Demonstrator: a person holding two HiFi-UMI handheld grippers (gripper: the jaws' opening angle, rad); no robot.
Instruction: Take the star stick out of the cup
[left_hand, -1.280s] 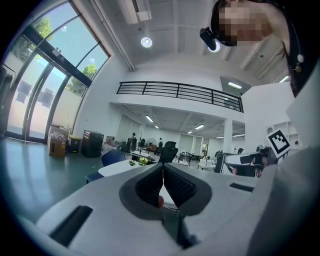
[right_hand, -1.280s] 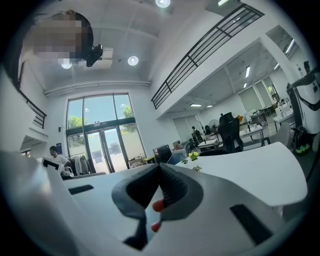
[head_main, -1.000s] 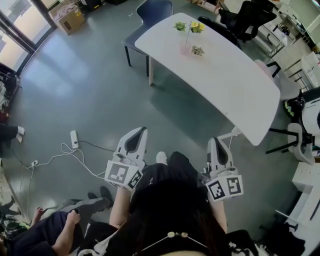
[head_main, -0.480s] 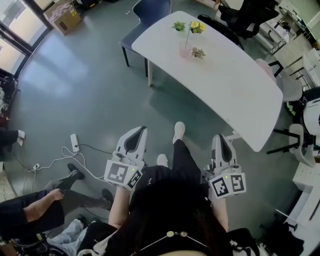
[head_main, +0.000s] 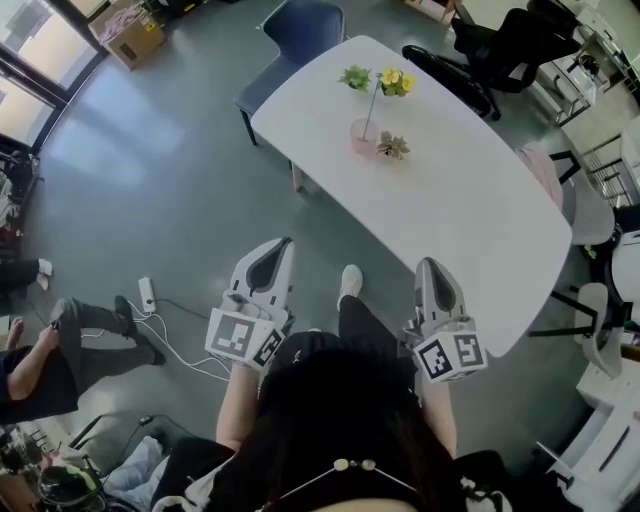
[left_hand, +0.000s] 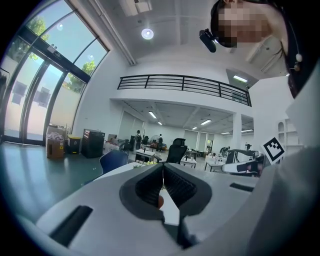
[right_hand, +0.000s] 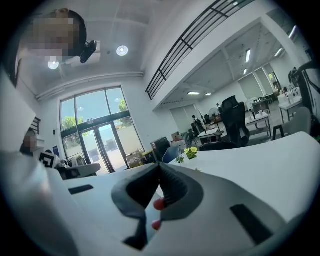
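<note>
In the head view a pink cup (head_main: 360, 137) stands on the far part of a white table (head_main: 470, 220). A thin stick (head_main: 371, 108) rises from it, with yellow (head_main: 395, 80) and green (head_main: 354, 76) tops nearby; I cannot make out a star shape. Another small green sprig (head_main: 391, 146) lies beside the cup. My left gripper (head_main: 285, 243) and right gripper (head_main: 428, 262) are held at waist height over the floor, well short of the cup, both shut with nothing in them. The right gripper view shows the yellow top (right_hand: 190, 150) beyond the closed jaws of that gripper (right_hand: 159, 165). The left gripper (left_hand: 162, 165) also points at the table.
A blue chair (head_main: 300, 25) stands at the table's far end, a black office chair (head_main: 500, 40) behind it, and a pink chair (head_main: 545, 170) to the right. On the floor to the left lie a power strip and cable (head_main: 147, 292). A seated person (head_main: 50, 350) is nearby.
I have stepped closer to the table, so the cup and table sit lower and larger in the head view. Both grippers stay shut. The person on the left has shifted position.
</note>
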